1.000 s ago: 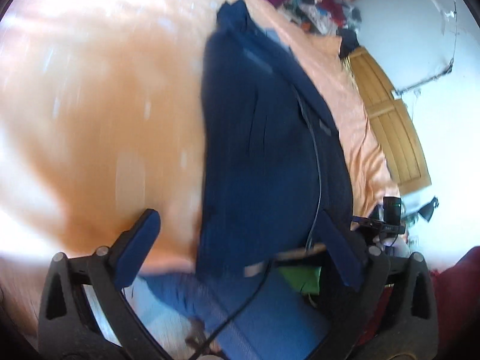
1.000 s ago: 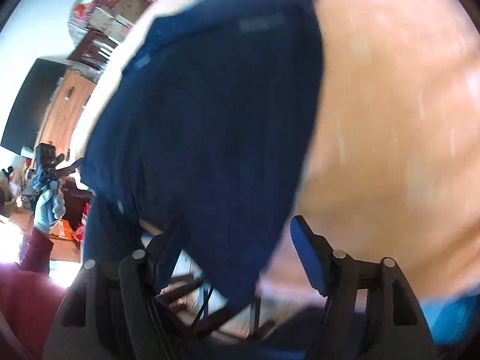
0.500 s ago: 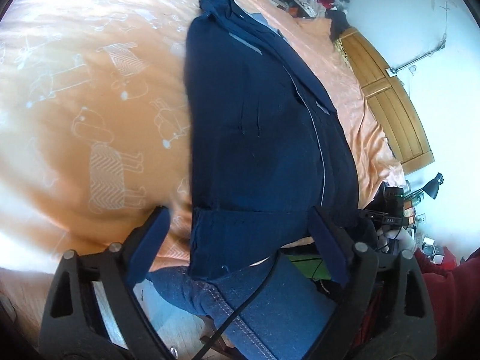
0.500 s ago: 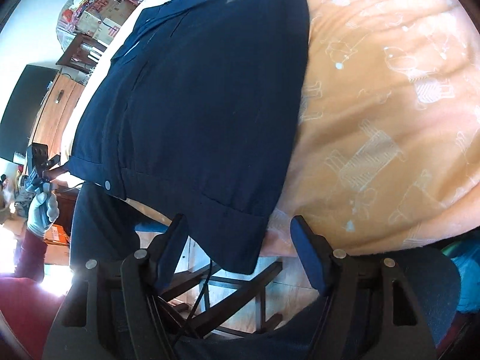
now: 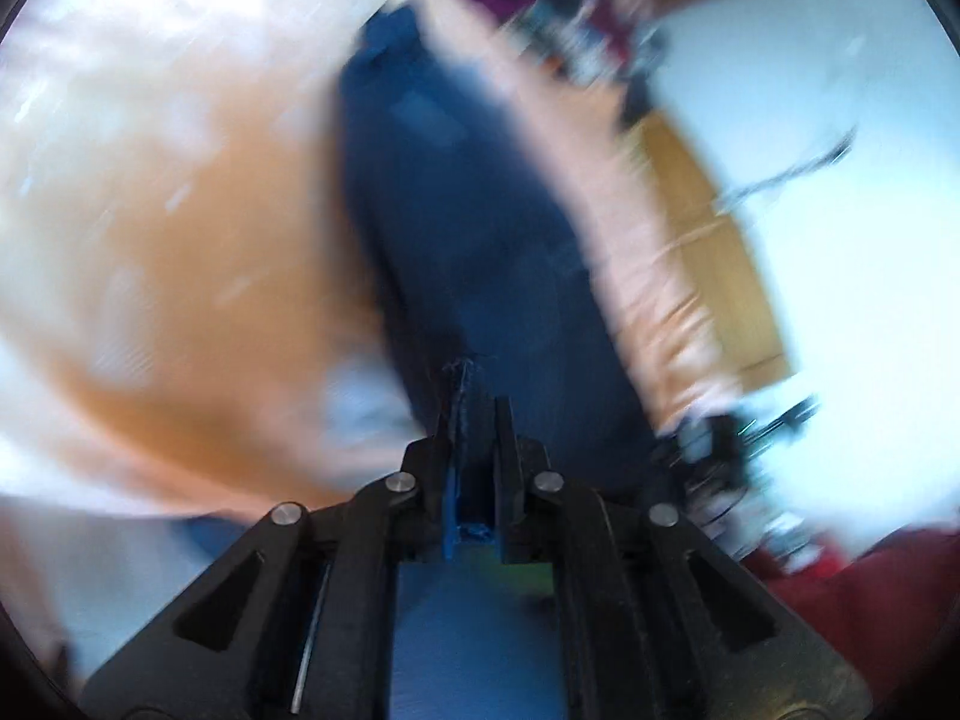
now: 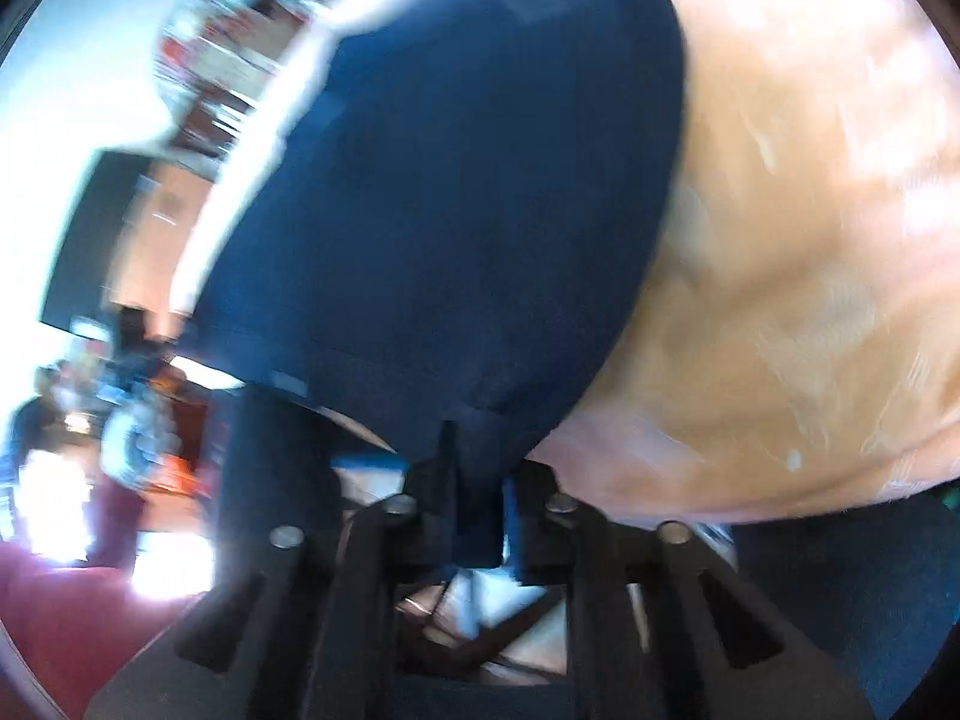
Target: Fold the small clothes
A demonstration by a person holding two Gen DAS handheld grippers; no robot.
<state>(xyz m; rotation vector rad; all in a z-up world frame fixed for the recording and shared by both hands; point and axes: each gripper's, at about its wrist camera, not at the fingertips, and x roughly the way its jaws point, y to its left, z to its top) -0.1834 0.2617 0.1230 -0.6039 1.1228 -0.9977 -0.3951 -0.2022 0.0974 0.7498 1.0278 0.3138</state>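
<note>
both views are smeared with motion blur, so fine detail is lost.

the navy garment (image 5: 480,228) lies stretched out on the orange bedspread (image 5: 180,252), running from the near edge of the bed toward the far end, where a cluttered pile of clothes (image 5: 540,12) shows as streaks of purple and dark colour. in the left wrist view the left gripper (image 5: 474,414) has its jaws pressed together on the garment's near hem, a thin ridge of dark cloth standing up between the two fingers. to the right of the garment the bedspread drops off toward a wooden bed frame (image 5: 708,252) and a pale wall (image 5: 840,180).

in the right wrist view the right gripper (image 6: 474,468) is closing on the near right corner of the same garment (image 6: 456,192); the dark cloth fills the narrow gap between its fingers and the pads look to be pinching it. the bedspread (image 6: 780,240) bulges to the right of the garment, with faint white print on it. at the left edge a gloved hand (image 6: 129,438) with a dark red sleeve (image 6: 66,618) shows, blurred, and behind it a dark screen (image 6: 90,240) against the wall.
</note>
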